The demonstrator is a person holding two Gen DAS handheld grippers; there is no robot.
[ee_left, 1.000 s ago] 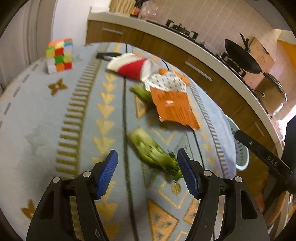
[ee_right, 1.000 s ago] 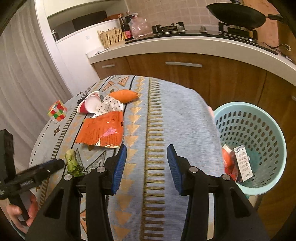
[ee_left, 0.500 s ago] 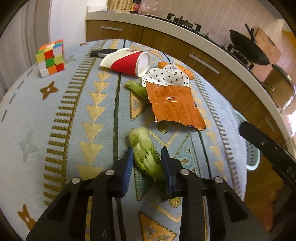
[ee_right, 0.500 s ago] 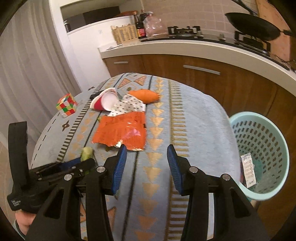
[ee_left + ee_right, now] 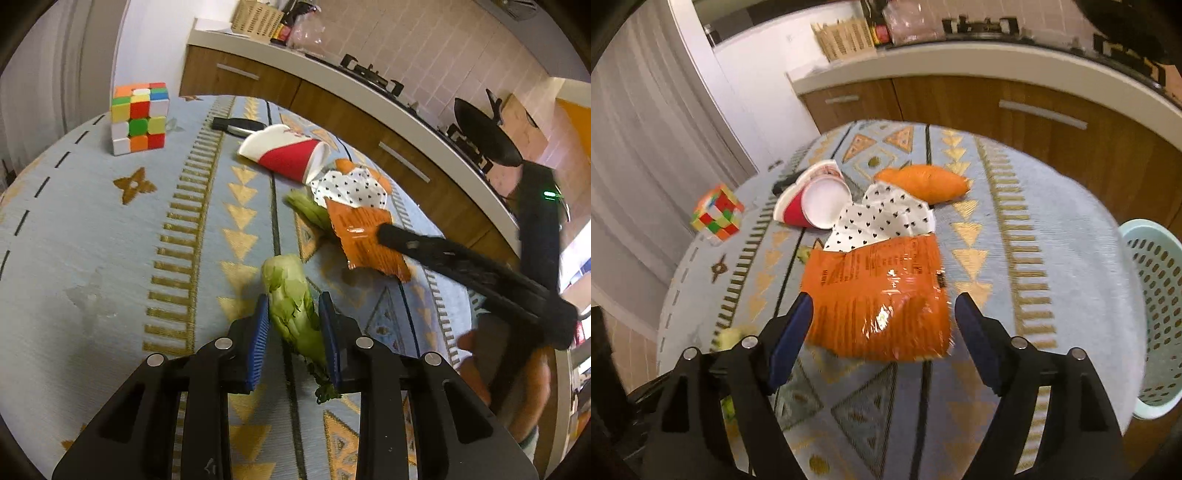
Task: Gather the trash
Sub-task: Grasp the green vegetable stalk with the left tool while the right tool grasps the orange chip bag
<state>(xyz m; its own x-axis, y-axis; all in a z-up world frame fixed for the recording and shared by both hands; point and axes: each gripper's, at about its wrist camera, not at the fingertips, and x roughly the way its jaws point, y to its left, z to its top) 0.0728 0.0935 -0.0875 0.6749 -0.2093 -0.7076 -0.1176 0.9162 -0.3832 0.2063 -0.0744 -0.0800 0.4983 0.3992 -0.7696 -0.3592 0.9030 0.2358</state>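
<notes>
Left wrist view: the left hand-held gripper [image 5: 291, 332] is closed on a green vegetable scrap [image 5: 291, 299], its blue pads pressed against both sides. Whether the scrap touches the bench [image 5: 92, 221] cannot be told. Ahead lie a tipped red paper cup [image 5: 288, 157], a heart-print napkin [image 5: 351, 186], a second vegetable scrap [image 5: 306, 208] and an orange snack wrapper [image 5: 365, 240]. A Rubik's cube [image 5: 139, 116] stands well apart.

Right wrist view: the right hand-held gripper [image 5: 882, 325] is spread wide with nothing between its jaws, straddling the near edge of the orange snack wrapper [image 5: 875, 295]. Beyond it are the napkin [image 5: 882, 221], the cup [image 5: 812, 205] and an orange sweet potato [image 5: 923, 182]. The turquoise waste basket [image 5: 1156, 295] stands beside the bench; its contents are not visible.

Judgement: collection is at an early stage. One scrap is secured but not binned; the wrapper, napkin, cup and second scrap remain.
</notes>
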